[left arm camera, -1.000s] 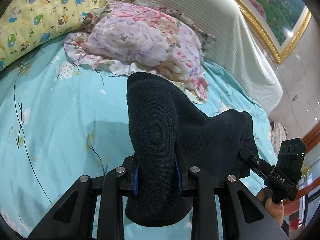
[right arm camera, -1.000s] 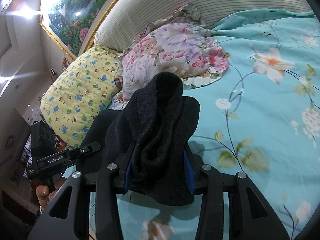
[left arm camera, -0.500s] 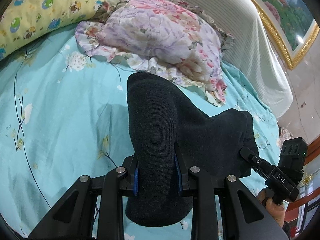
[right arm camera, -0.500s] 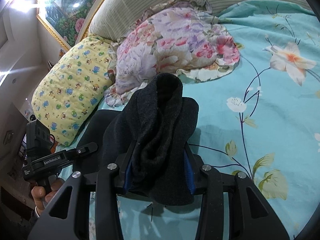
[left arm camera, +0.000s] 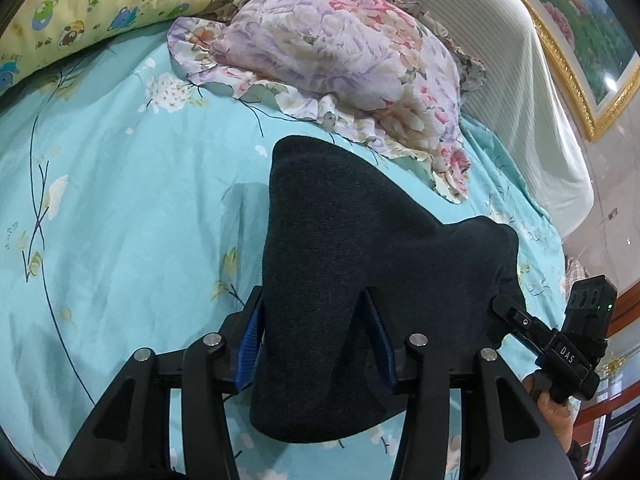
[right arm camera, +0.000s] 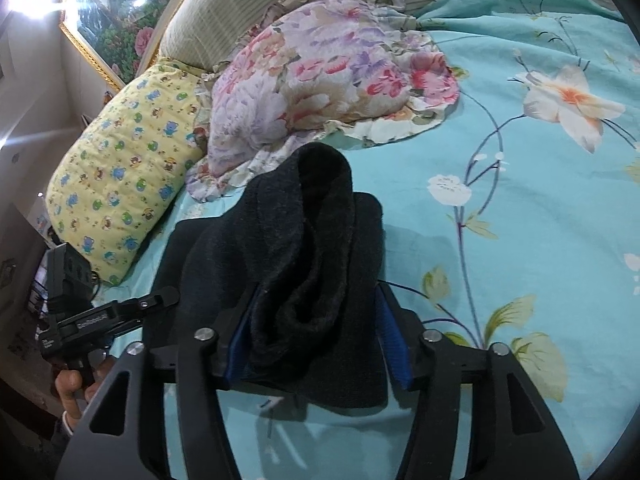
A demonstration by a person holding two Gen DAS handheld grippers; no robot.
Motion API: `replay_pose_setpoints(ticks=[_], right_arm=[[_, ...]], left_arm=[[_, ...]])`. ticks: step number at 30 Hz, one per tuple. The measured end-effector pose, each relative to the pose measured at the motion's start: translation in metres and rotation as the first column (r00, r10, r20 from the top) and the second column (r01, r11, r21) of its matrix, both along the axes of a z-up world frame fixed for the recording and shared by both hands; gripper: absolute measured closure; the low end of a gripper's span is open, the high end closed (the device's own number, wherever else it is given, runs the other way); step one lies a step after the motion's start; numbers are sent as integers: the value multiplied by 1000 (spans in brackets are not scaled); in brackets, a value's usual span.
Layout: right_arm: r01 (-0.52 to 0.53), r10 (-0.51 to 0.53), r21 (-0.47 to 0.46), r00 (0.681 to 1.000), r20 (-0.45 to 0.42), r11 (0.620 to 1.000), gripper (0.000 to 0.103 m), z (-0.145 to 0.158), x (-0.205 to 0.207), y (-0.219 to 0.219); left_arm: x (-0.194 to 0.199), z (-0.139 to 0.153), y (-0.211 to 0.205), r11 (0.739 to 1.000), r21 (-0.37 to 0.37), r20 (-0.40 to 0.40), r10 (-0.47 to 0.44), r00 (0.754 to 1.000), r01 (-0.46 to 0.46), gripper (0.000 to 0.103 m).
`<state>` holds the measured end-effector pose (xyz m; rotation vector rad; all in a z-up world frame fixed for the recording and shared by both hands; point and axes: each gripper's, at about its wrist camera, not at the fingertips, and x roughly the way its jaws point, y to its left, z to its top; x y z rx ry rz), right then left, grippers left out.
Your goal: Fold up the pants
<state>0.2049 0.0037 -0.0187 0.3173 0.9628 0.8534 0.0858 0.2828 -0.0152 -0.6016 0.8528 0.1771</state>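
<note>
The dark charcoal pants (left arm camera: pixel 360 248) hang bunched between my two grippers above the turquoise floral bed sheet (left arm camera: pixel 120 208). My left gripper (left arm camera: pixel 316 344) is shut on one end of the pants; fabric drapes over and hides its fingertips. My right gripper (right arm camera: pixel 316 340) is shut on the other bunched end of the pants (right arm camera: pixel 312 240). The right gripper also shows at the lower right of the left wrist view (left arm camera: pixel 560 344), and the left gripper shows at the lower left of the right wrist view (right arm camera: pixel 104 316).
A floral ruffled pillow (left arm camera: pixel 340 52) and a yellow cartoon-print pillow (left arm camera: pixel 80 12) lie ahead by the striped headboard (left arm camera: pixel 520 80). A gold-framed painting (left arm camera: pixel 580 40) hangs above. The bed's edge lies at the left of the right wrist view, beside the yellow pillow (right arm camera: pixel 116 184).
Both grippers have carried the pants forward and down toward the pillows and sheet; the pillows look larger and nearer. The grips on the fabric are unchanged.
</note>
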Motion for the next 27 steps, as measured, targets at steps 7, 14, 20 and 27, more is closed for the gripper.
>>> replay_pose_setpoints(ticks=[7, 14, 20, 27], right_arm=[[11, -11, -25, 1000, 19, 1000, 35, 1, -2, -2], [26, -22, -55, 997, 76, 998, 28, 15, -11, -2], [28, -16, -86, 989, 145, 996, 23, 29, -25, -4], [40, -19, -82, 970, 244, 996, 18, 42, -47, -10]], left_arm=[[-6, 1, -1, 1000, 21, -11, 12, 1000, -12, 43], [-18, 7, -4, 999, 40, -10, 20, 1000, -19, 36], [-30, 15, -12, 995, 99, 0, 28, 1000, -28, 31], [-47, 25, -26, 984, 177, 25, 33, 999, -37, 30]])
